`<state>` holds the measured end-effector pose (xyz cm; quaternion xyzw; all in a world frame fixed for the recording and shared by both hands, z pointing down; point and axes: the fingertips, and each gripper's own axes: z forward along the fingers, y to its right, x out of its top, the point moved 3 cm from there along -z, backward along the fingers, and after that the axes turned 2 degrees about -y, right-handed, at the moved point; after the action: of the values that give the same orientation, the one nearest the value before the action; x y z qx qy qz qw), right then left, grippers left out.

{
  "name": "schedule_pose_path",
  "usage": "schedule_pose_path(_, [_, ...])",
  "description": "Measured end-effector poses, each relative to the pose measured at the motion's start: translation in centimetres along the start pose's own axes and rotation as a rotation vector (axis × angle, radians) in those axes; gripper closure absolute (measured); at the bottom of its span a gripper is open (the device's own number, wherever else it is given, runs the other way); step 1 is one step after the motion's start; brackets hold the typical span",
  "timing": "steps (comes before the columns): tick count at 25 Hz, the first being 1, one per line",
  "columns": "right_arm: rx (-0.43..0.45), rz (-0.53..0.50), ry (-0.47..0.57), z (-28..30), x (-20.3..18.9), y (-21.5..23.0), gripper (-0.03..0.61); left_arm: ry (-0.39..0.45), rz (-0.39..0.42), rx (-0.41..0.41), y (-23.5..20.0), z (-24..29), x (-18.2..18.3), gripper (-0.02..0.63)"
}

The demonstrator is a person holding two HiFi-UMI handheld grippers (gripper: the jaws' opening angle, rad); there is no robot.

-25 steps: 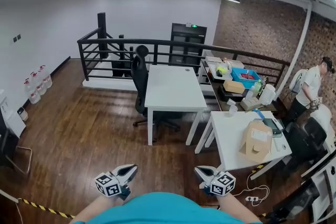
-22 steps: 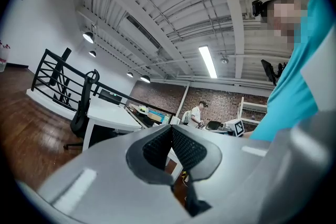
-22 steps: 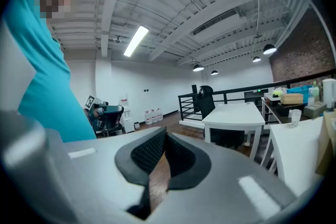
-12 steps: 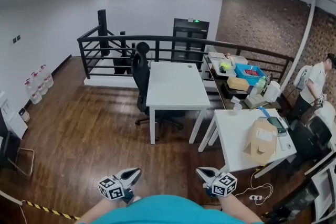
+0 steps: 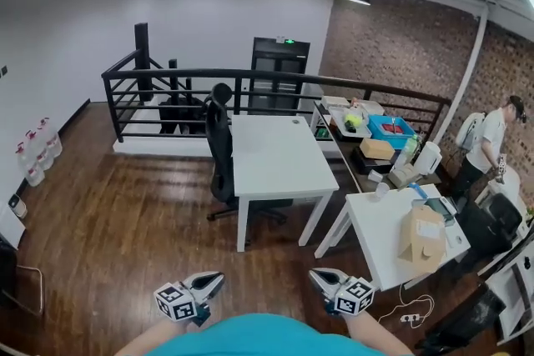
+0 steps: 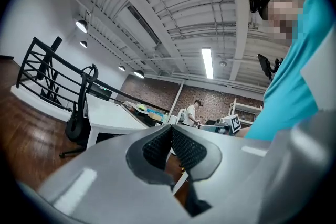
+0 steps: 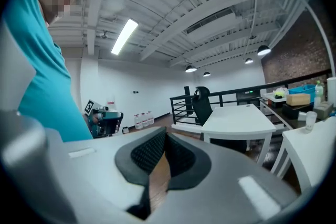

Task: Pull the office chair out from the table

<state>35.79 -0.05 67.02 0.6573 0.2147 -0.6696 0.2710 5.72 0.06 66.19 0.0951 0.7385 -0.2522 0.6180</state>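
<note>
compared with a second ago, the office chair (image 5: 220, 147) and the long white surface (image 5: 279, 158) it is tucked against look larger and sit lower in the head view, now around the centre of the frame, and the water bottles (image 5: 35, 156) have slid towards the left edge. the chair has not left its place on the left side of that surface. the left gripper (image 5: 210, 283) and right gripper (image 5: 322, 277) are low at the bottom of the frame as before, well apart from the chair, each with its jaws pressed together on nothing. the chair's seat is mostly hidden by the surface, and only part of its base shows. my arms are cut off by the bottom edge. the cardboard box (image 5: 421, 233) on the nearer surface (image 5: 380, 217) sits at right.
</note>
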Motion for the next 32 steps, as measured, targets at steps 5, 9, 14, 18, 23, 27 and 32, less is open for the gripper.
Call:
schedule_pose_path(5, [-0.025,0.02,-0.033,4.9,-1.3,1.7,0.578,-0.008,-0.012,-0.029,-6.4,0.9,0.8,0.594])
schedule_pose_path(9, [-0.037,0.038,-0.052,7.0,-1.8,5.4,0.578,-0.014,-0.024,-0.04,-9.5,3.4,0.7,0.594])
schedule_pose_path(14, [0.005,0.047,-0.029,10.1,-2.0,12.9,0.578,-0.013,-0.003,-0.024,-12.9,8.4,1.3,0.594])
schedule_pose_path(18, [0.081,0.042,-0.016,13.1,-2.1,20.7,0.578,0.0,0.02,0.069,-17.4,14.1,1.4,0.594])
schedule_pose_path(23, [0.204,0.009,-0.02,14.7,-3.4,29.3,0.578,0.01,0.057,0.167,-20.7,21.1,-0.1,0.594])
schedule_pose_path(27, [0.243,-0.001,-0.019,17.6,-3.6,34.6,0.578,0.035,0.081,0.175,-23.6,25.6,1.2,0.594])
schedule_pose_path(32, [0.234,-0.007,-0.015,21.0,-3.3,37.6,0.578,0.014,0.069,0.171,-27.8,27.2,2.7,0.594])
